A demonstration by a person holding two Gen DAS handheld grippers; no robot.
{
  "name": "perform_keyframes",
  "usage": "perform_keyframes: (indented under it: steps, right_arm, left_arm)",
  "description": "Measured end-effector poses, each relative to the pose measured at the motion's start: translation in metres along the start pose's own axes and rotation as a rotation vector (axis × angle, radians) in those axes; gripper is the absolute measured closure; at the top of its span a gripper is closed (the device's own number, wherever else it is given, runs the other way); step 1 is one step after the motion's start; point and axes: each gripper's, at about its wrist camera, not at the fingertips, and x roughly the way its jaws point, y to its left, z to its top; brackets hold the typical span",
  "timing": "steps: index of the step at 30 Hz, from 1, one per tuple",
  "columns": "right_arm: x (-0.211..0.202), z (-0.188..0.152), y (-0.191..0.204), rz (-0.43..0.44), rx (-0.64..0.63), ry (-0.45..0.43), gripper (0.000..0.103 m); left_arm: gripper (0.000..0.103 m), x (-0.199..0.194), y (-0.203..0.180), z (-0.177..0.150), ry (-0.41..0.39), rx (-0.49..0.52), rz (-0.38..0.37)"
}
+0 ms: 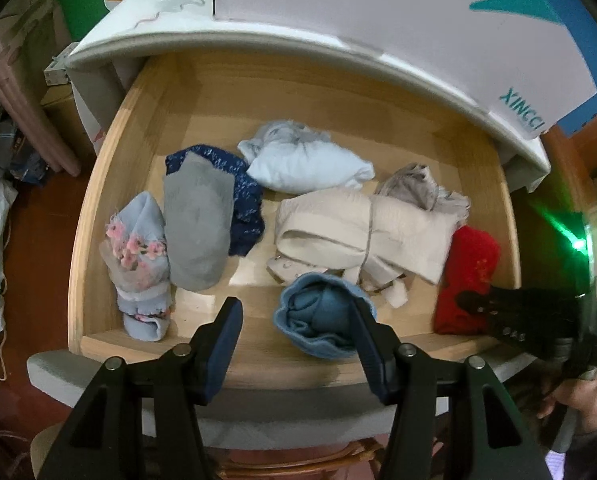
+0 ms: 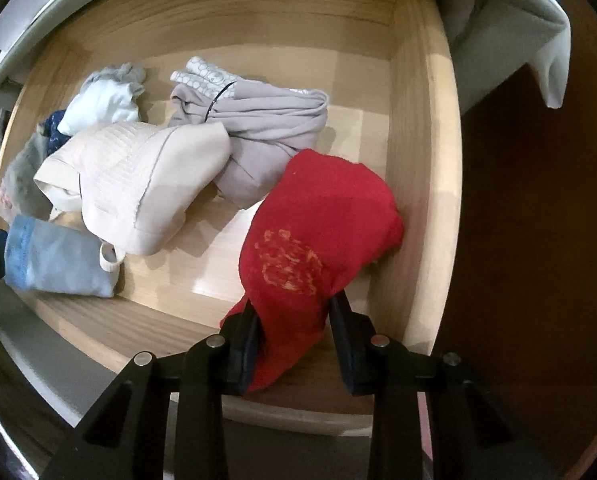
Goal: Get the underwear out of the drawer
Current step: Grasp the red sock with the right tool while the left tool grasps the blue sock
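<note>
The wooden drawer [image 1: 98,208] is standing pulled out, holding several folded garments. The right gripper [image 2: 294,312] is pointing down at the drawer's right front corner, its jaws pinching the near end of the red underwear [image 2: 318,232], which is lying against the right wall. The left gripper [image 1: 298,316] is hovering over the front edge with jaws partly spread, gripping nothing; a rolled blue garment [image 1: 318,316] is sitting between its fingers, apparently below them.
</note>
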Motion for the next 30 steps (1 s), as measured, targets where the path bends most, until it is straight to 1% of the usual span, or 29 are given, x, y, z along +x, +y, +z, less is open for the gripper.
perform_keyframes:
  steps: [2, 4, 6, 7, 9, 11, 15, 19, 24, 27, 30]
  right_arm:
    - [0.0, 0.002, 0.0, -0.006, -0.008, -0.002, 0.074]
    - [0.001, -0.002, 0.0, -0.018, -0.02, -0.005, 0.074]
    - [-0.002, 0.017, 0.001, -0.022, -0.027, -0.003, 0.074]
    - [-0.005, 0.027, 0.009, -0.022, -0.027, -0.003, 0.074]
    - [-0.007, 0.028, 0.01, -0.016, -0.024, -0.002, 0.074]
    - [-0.001, 0.038, 0.016, -0.009, -0.017, 0.0, 0.074]
    - [0.006, 0.04, 0.013, -0.005, -0.019, 0.001, 0.074]
    - [0.002, 0.039, 0.012, -0.006, -0.019, 0.001, 0.074]
    - [0.005, 0.04, 0.013, -0.006, -0.02, 0.003, 0.074]
    - [0.004, 0.039, 0.014, -0.009, -0.019, 0.003, 0.074]
    - [0.002, 0.038, 0.017, -0.01, -0.018, 0.004, 0.074]
  left_arm:
    - [0.041, -0.001, -0.002, 0.001, -0.003, 0.001, 0.007]
    - [0.041, 0.002, -0.006, 0.0, 0.011, 0.007, 0.009]
    - [0.041, 0.003, -0.009, 0.0, 0.024, -0.006, -0.011]
    - [0.041, 0.002, -0.01, 0.001, 0.023, -0.017, -0.029]
    - [0.041, -0.001, -0.015, 0.002, 0.015, -0.013, -0.045]
    - [0.04, -0.002, -0.021, 0.004, -0.004, 0.004, -0.029]
    - [0.04, 0.003, -0.027, 0.002, 0.024, 0.015, -0.045]
    - [0.04, 0.016, -0.024, 0.001, 0.036, 0.017, 0.019]
    - [0.04, 0.037, -0.017, 0.001, 0.073, -0.003, 0.054]
    - [0.04, 0.05, -0.013, 0.001, 0.102, -0.027, 0.057]
    - [0.04, 0.059, -0.009, 0.001, 0.116, -0.069, 0.027]
